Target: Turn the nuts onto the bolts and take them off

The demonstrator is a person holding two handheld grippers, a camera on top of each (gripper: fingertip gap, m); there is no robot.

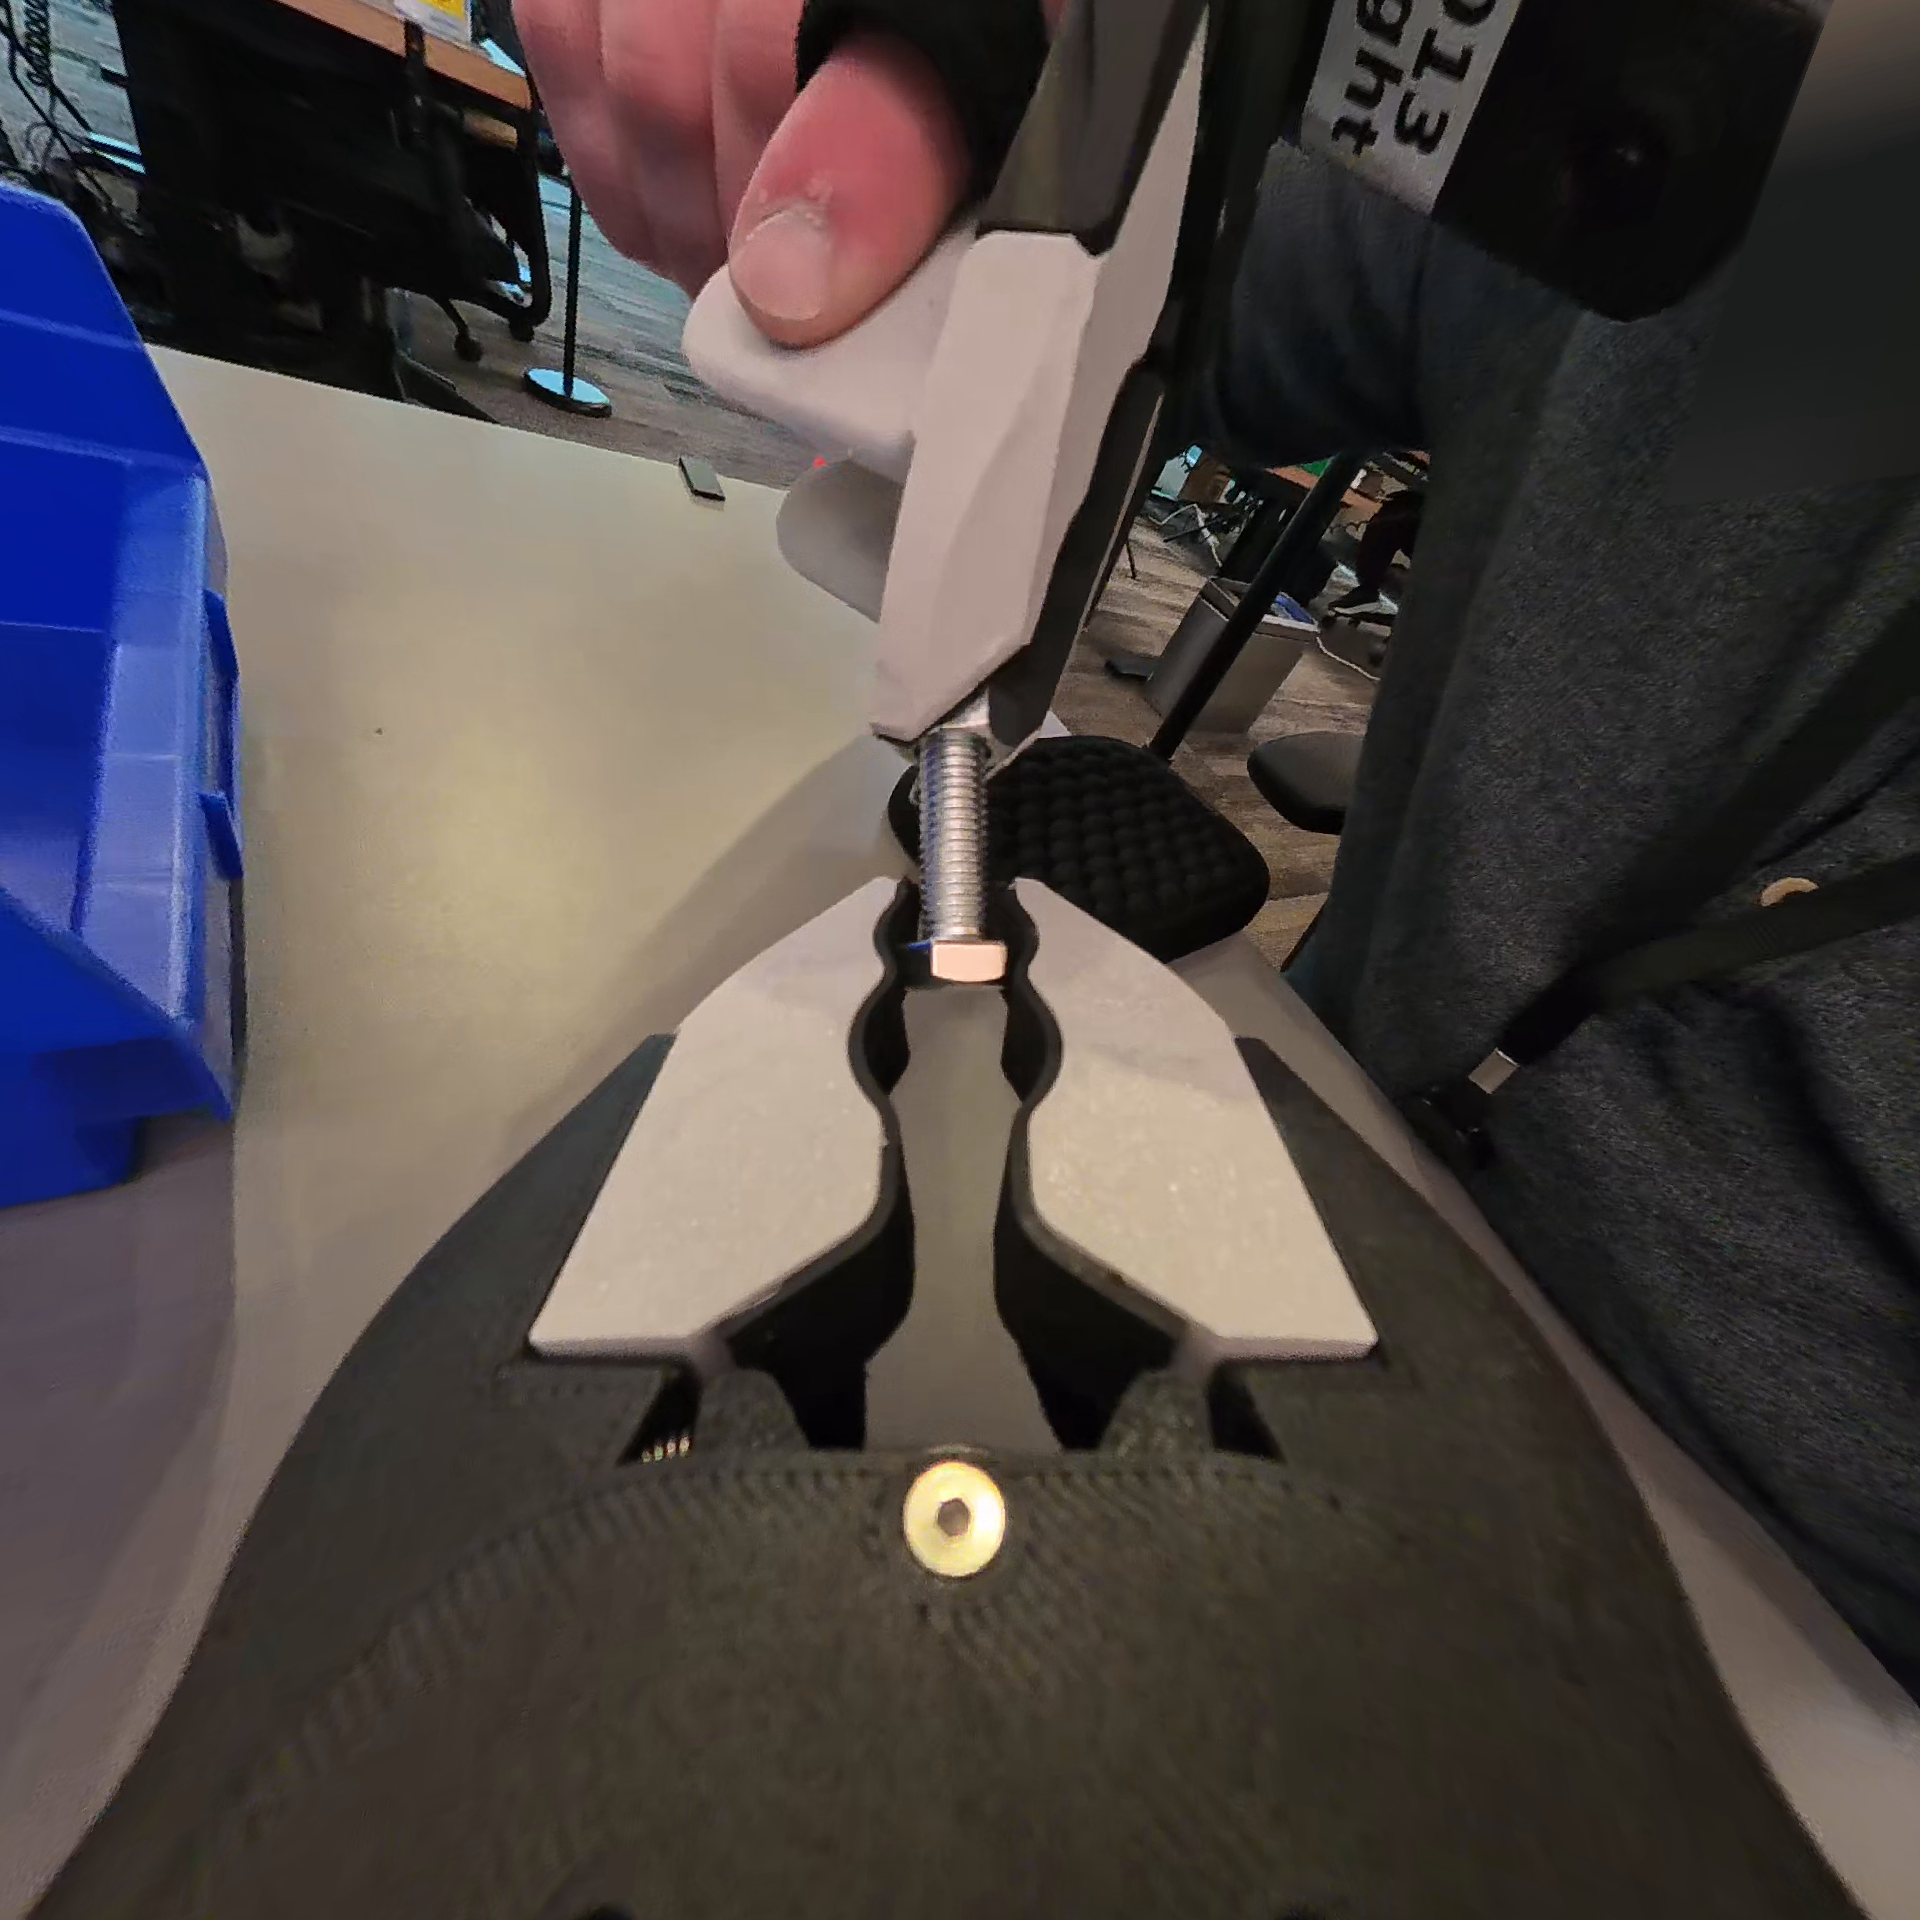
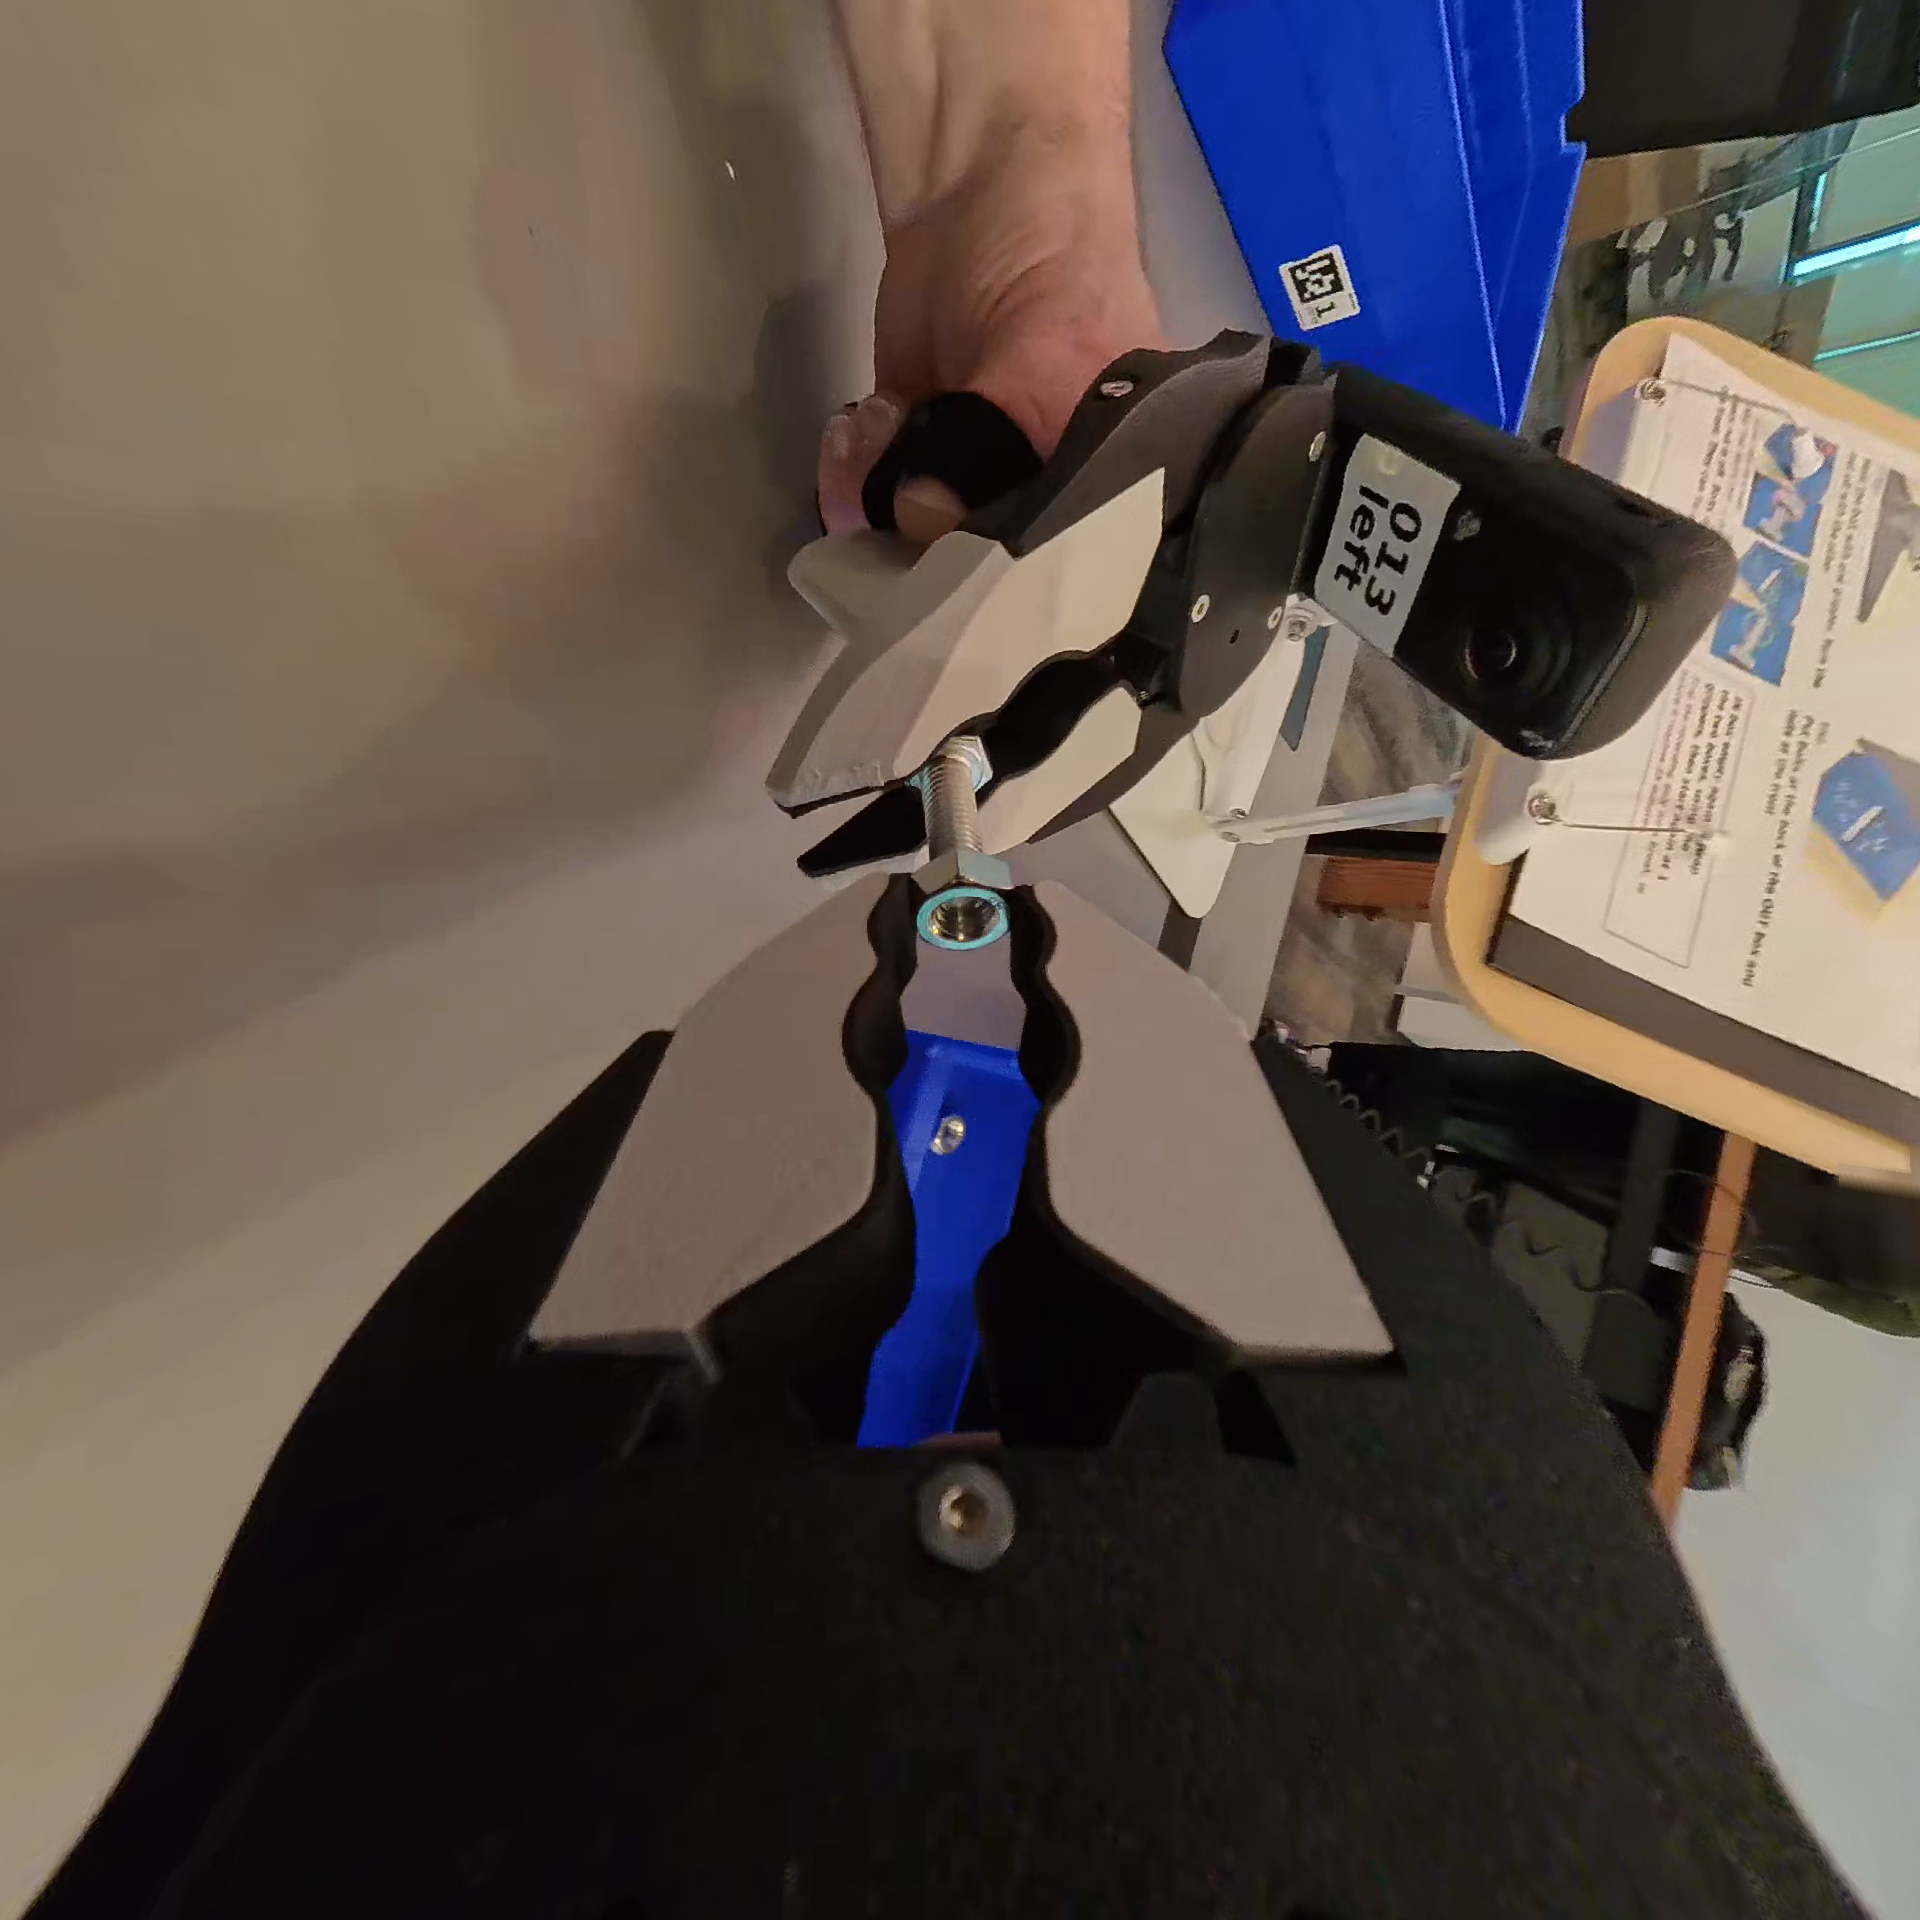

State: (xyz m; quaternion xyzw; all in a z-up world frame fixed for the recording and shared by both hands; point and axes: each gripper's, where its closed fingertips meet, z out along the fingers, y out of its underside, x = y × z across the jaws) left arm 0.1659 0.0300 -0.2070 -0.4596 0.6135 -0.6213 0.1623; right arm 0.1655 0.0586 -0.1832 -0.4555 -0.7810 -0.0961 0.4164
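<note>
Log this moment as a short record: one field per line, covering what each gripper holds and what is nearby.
left gripper: shut on bolt, gripping its hex head
right gripper: shut on nut, at the tip of the bolt's threaded end
nut seating: cannot tell how far threaded
bolt: spans between both jaws, above table
nearby: blue bin

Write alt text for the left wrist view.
The left gripper clamps a bolt by its hex head, while the right gripper grips the far threaded end. A blue bin sits left on the table.
</note>
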